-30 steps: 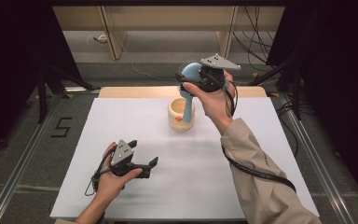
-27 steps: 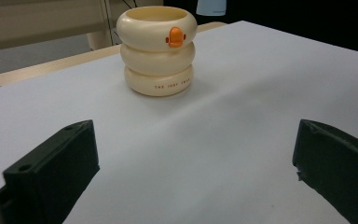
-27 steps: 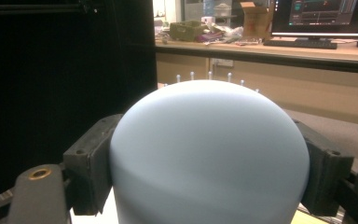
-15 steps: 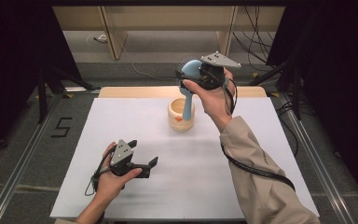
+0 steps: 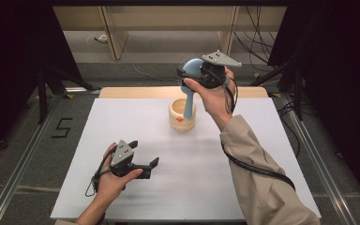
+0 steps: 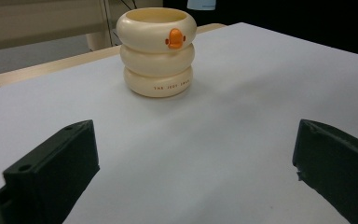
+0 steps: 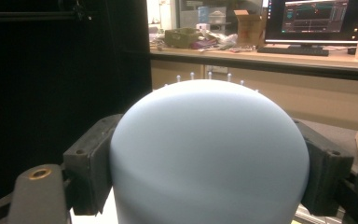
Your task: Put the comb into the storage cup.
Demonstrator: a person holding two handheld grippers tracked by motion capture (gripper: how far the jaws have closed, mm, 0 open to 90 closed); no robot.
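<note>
A light blue brush hangs handle-down in the air, its rounded head clamped between the jaws of my right gripper, which is shut on it. Short bristle tips poke up behind the head. Below it on the white table stands a cream ringed cup with an orange duck bill. In the left gripper view the handle's end hovers above and just right of the cup's rim. My left gripper rests on the near left of the table, open, its jaws pointing at the cup.
A wooden strip runs along the table's far edge. Metal rails flank the table on both sides. A floor mark reading 5 lies at the left. A desk with a monitor stands far off in the right gripper view.
</note>
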